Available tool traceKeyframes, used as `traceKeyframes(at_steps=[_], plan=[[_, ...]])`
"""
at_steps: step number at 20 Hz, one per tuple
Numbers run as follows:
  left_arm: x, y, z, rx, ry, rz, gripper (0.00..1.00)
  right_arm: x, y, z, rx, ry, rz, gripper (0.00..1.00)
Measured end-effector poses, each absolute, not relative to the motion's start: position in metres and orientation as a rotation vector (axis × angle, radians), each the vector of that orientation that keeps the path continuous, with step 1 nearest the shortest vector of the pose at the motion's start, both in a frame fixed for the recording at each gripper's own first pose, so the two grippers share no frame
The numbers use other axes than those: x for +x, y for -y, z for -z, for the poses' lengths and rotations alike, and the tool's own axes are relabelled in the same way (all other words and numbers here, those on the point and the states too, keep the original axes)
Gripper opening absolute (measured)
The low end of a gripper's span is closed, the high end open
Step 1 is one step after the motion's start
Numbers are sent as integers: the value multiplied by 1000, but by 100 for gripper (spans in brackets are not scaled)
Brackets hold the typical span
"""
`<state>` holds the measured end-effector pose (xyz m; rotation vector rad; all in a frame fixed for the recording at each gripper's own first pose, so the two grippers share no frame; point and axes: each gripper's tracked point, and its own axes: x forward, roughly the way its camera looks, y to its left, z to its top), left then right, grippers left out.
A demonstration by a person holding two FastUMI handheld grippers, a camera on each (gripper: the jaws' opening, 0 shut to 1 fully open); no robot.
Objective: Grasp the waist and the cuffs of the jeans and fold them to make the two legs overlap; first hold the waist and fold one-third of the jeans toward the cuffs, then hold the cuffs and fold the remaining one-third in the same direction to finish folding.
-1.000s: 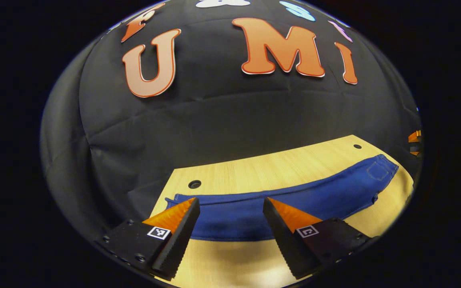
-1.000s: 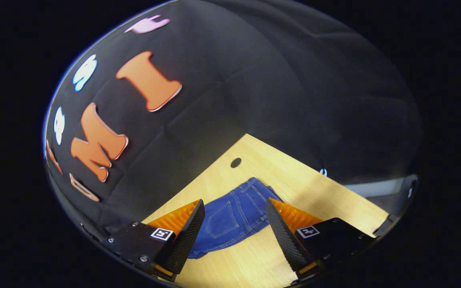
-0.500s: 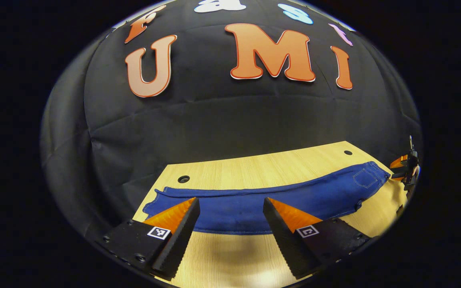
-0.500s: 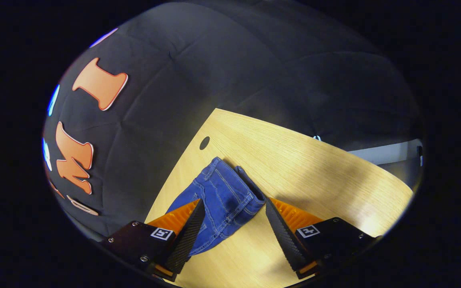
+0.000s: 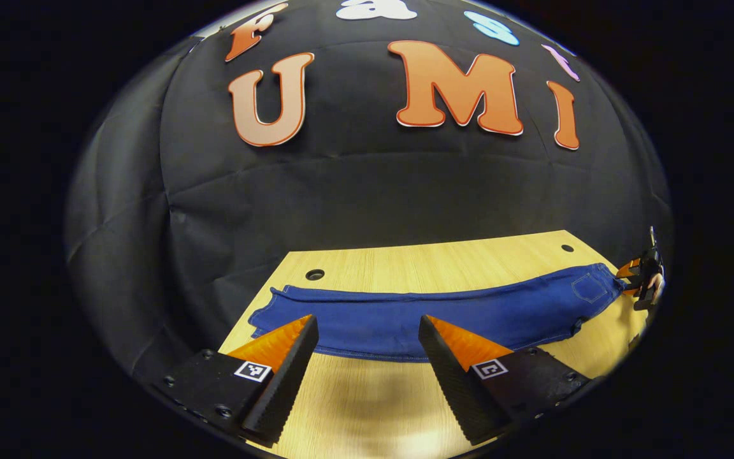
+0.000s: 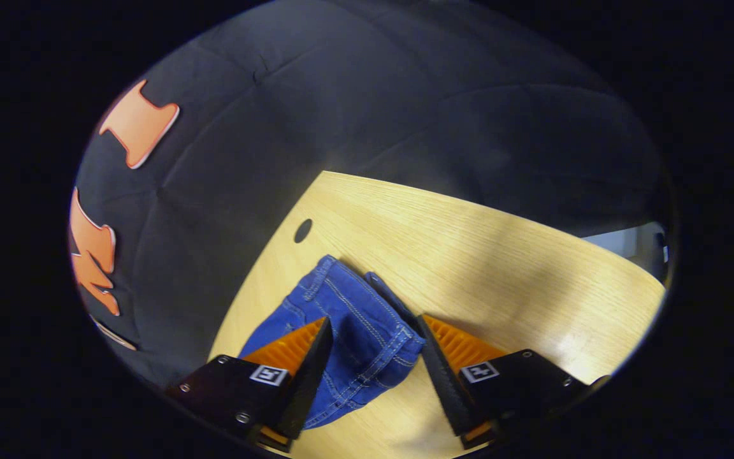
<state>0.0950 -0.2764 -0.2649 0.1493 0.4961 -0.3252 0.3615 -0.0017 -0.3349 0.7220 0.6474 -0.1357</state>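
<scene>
The blue jeans (image 5: 405,315) lie flat as one long strip across the light wooden table (image 5: 431,264), cuffs at the left end (image 5: 271,309), waist with a back pocket at the right end (image 5: 590,287). My left gripper (image 5: 367,328) hovers open over the near edge of the legs, holding nothing. In the right gripper view the waist (image 6: 348,306) bulges up between the fingers of my right gripper (image 6: 373,328), which is open and low over the denim. That right gripper (image 5: 642,277) also appears at the waist end in the left gripper view.
The table has round holes near its back edge (image 5: 315,275) (image 5: 567,248) (image 6: 303,230). Black cloth walls stand close behind and beside the table. Bare wood (image 6: 501,255) stretches beyond the waist to the right.
My right gripper has come down and forward onto the waist, which now sits between its fingers. My left gripper's view has drifted slightly, the jeans staying flat.
</scene>
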Motion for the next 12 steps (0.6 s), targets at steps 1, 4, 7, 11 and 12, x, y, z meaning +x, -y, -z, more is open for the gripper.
traceKeyframes(at_steps=[1, 4, 7, 11, 12], plan=[[95, 275, 267, 152, -500, 325, 98, 357, 2, 334, 713, -662, 166, 65], [103, 272, 269, 158, -507, 321, 98, 362, -8, 341, 704, -667, 170, 42], [110, 269, 274, 163, -519, 335, 98, 368, -15, 341, 779, -643, 152, 18], [118, 257, 271, 158, -520, 350, 98, 372, -21, 293, 877, -552, 150, 6], [121, 252, 269, 152, -518, 353, 98, 373, -26, 280, 847, -537, 143, 5]])
